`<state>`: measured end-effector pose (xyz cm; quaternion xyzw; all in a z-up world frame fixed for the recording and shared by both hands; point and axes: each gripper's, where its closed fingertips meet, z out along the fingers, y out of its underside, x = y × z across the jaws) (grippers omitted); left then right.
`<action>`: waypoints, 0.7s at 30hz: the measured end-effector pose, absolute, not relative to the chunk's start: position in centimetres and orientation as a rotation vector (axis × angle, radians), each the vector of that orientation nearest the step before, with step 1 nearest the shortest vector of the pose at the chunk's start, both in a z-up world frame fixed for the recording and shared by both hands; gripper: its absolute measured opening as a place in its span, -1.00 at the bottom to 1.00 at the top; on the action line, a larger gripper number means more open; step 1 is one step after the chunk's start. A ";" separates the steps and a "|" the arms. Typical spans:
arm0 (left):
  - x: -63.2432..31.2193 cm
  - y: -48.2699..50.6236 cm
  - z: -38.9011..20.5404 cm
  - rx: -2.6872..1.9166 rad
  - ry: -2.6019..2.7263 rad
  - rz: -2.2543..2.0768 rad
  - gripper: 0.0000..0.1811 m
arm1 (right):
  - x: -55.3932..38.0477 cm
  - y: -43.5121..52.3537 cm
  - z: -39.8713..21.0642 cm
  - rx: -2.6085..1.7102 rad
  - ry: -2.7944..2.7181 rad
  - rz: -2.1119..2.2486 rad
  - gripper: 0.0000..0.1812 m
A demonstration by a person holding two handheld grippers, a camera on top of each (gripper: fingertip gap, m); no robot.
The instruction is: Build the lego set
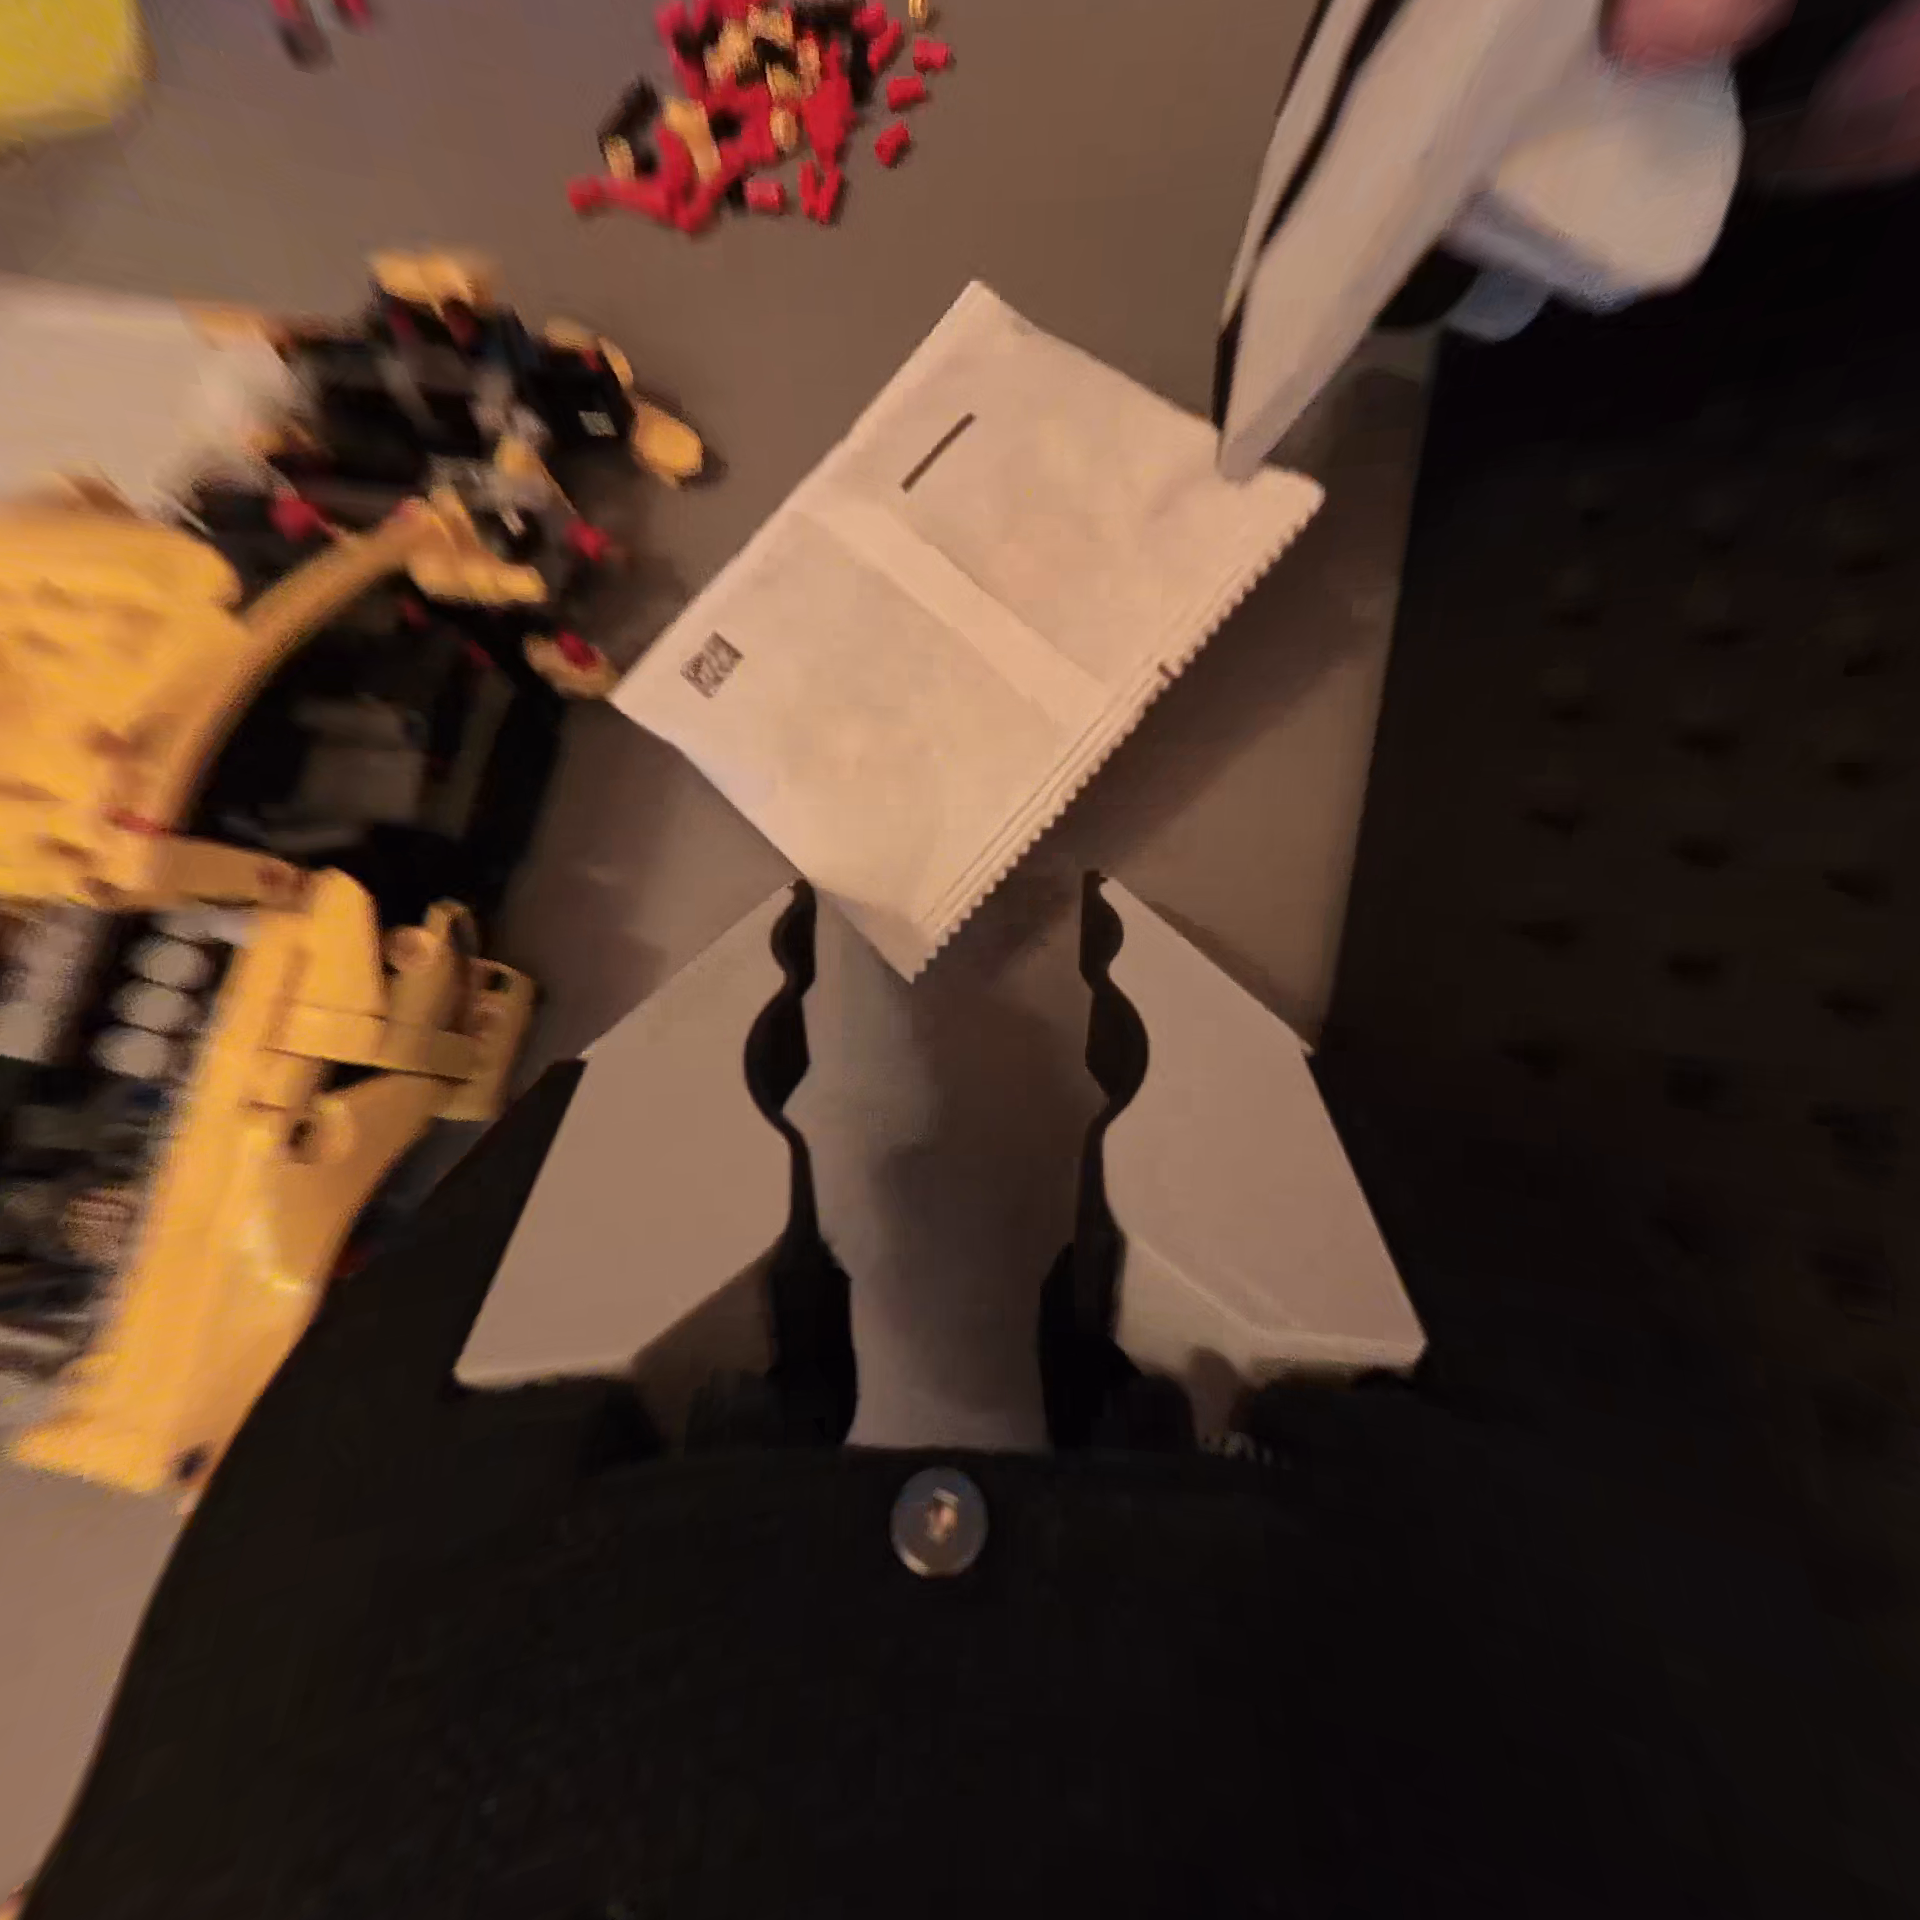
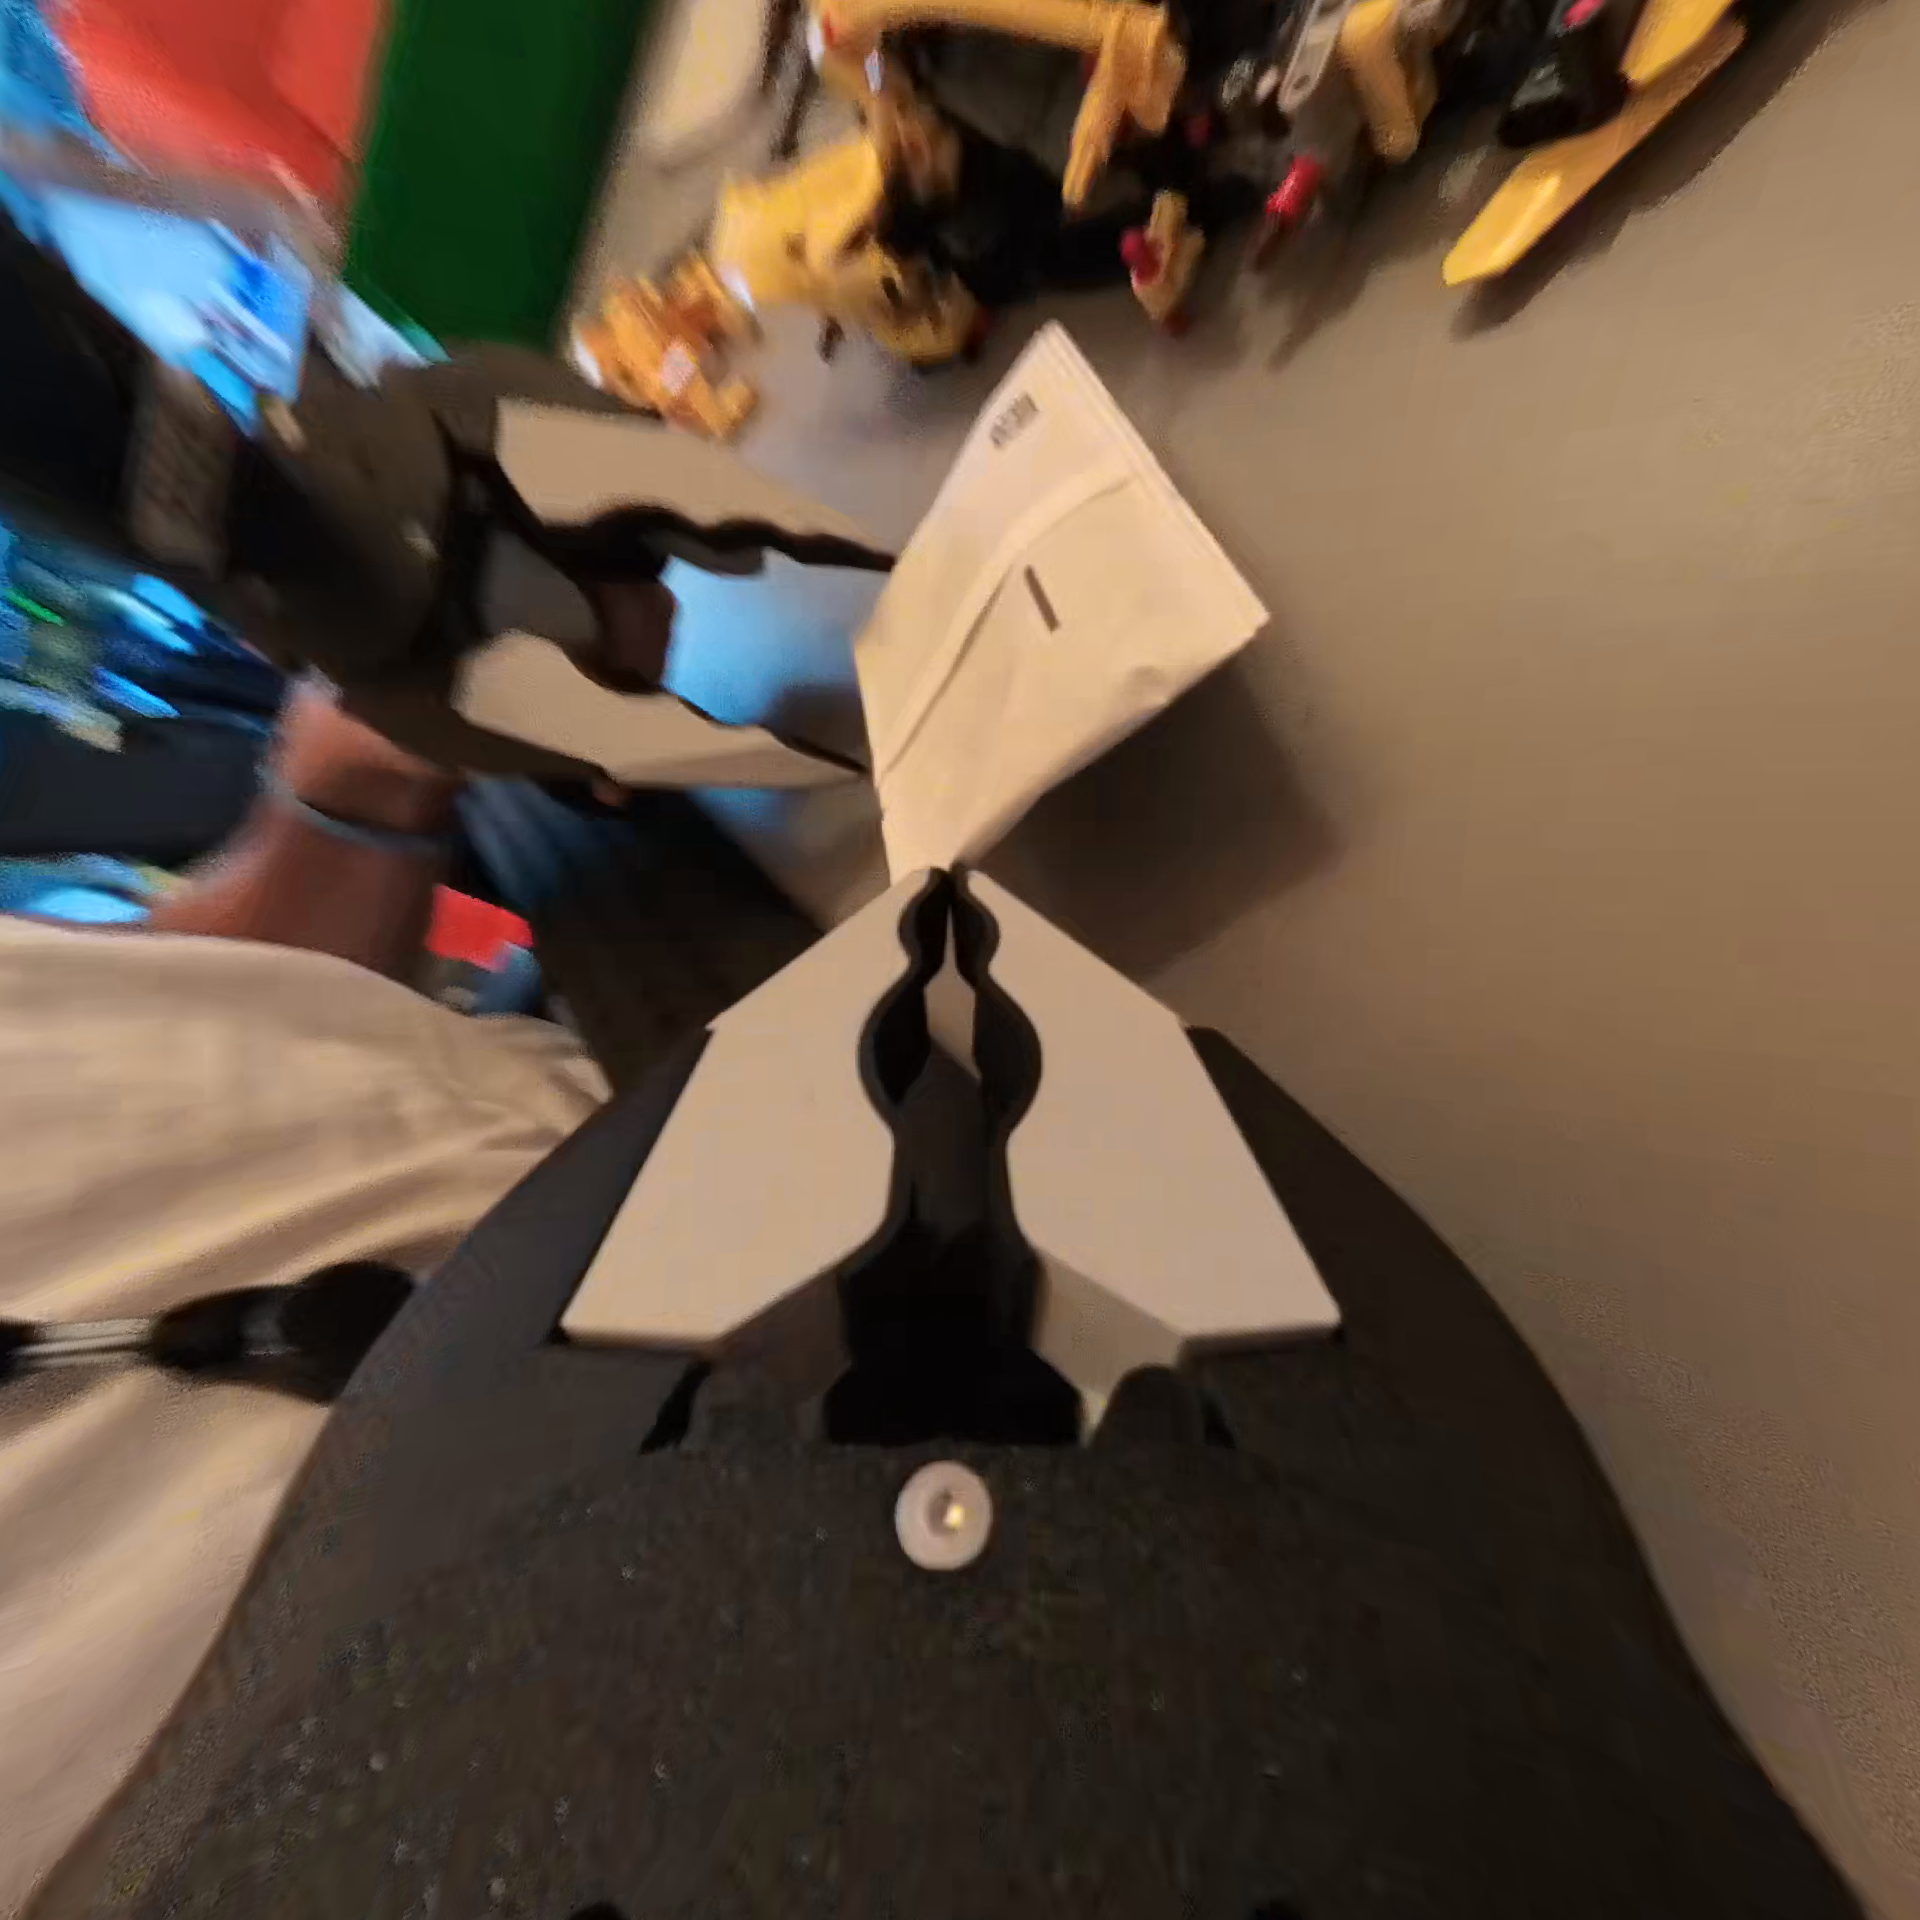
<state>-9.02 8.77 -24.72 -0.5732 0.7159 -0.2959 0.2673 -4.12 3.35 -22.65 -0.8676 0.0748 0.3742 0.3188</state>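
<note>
A white paper parts bag [image 1: 935,623] with a serrated edge hangs tilted a little above the grey table. My right gripper [image 2: 948,878] is shut on one corner of the bag [image 2: 1039,644]; it also shows in the left wrist view [image 1: 1247,457] at the bag's far corner. My left gripper [image 1: 945,883] is open, and the bag's near corner sits between its fingertips without being pinched. In the right wrist view the left gripper [image 2: 878,665] is open at the bag's left edge. A yellow and black lego vehicle [image 1: 156,727] stands left of the bag and also shows in the right wrist view [image 2: 935,208].
A pile of loose red, black and tan bricks [image 1: 769,114] lies at the far side of the table [image 1: 1039,208]. The table edge runs along the right, with dark carpet [image 1: 1662,935] below. A person's white shirt [image 2: 208,1143] is at lower left. The gap from one gripper's tips to the other's is roughly 8 cm.
</note>
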 end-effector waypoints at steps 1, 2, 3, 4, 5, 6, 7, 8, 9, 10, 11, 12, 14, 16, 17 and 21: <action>-8.9 9.0 -24.1 -1.445 1.939 -0.716 -0.44 | -3.9 3.4 -22.1 -2.235 0.267 1.057 -1.00; -8.9 9.1 -23.5 -1.329 1.960 -0.621 -0.44 | -3.6 3.4 -21.8 -2.205 0.325 1.101 -1.00; -8.8 9.1 -22.6 -1.184 1.971 -0.503 -0.50 | -3.4 3.4 -21.4 -2.165 0.385 1.145 -1.00; -8.6 9.0 -21.5 -1.012 1.962 -0.387 -0.63 | -3.2 3.4 -21.0 -2.131 0.434 1.191 -1.00; -8.2 8.6 -20.5 -0.847 1.942 -0.293 -0.73 | -3.1 3.3 -20.8 -2.108 0.472 1.227 -1.00; -7.8 8.1 -19.7 -0.723 1.926 -0.231 -0.74 | -3.3 3.2 -20.7 -2.094 0.488 1.265 -1.00; -7.5 7.8 -19.6 -0.645 1.930 -0.186 -0.74 | -3.6 3.2 -20.2 -2.072 0.491 1.321 -1.00; -7.1 7.9 -19.8 -0.590 1.940 -0.142 -0.74 | -3.8 3.1 -19.8 -2.052 0.490 1.368 -1.00; -6.6 8.0 -19.9 -0.544 1.946 -0.110 -0.74 | -3.9 3.1 -19.2 -2.031 0.478 1.411 -1.00; -6.2 8.0 -19.9 -0.505 1.947 -0.102 -0.75 | -4.0 3.0 -18.6 -2.014 0.468 1.454 -1.00; -5.9 7.8 -19.8 -0.469 1.950 -0.116 -0.78 | -4.1 2.9 -18.3 -2.023 0.448 1.478 -1.00; -5.6 7.4 -19.6 -0.434 1.952 -0.139 -0.82 | -3.8 3.0 -18.3 -2.045 0.434 1.453 -1.00; -5.1 6.5 -18.9 -0.361 1.937 -0.197 -0.87 | -3.1 3.2 -17.8 -2.056 0.417 1.436 -1.00; -5.0 6.4 -18.9 -0.348 1.949 -0.219 -0.86 | -2.2 3.7 -17.2 -2.030 0.442 1.447 -1.00; -5.1 6.6 -18.9 -0.374 1.958 -0.249 -0.86 | -1.6 3.7 -17.5 -2.048 0.446 1.416 -1.00; -5.6 6.6 -18.2 -0.542 1.960 -0.448 -0.82 | -0.7 3.9 -17.6 -2.042 0.471 1.399 -1.00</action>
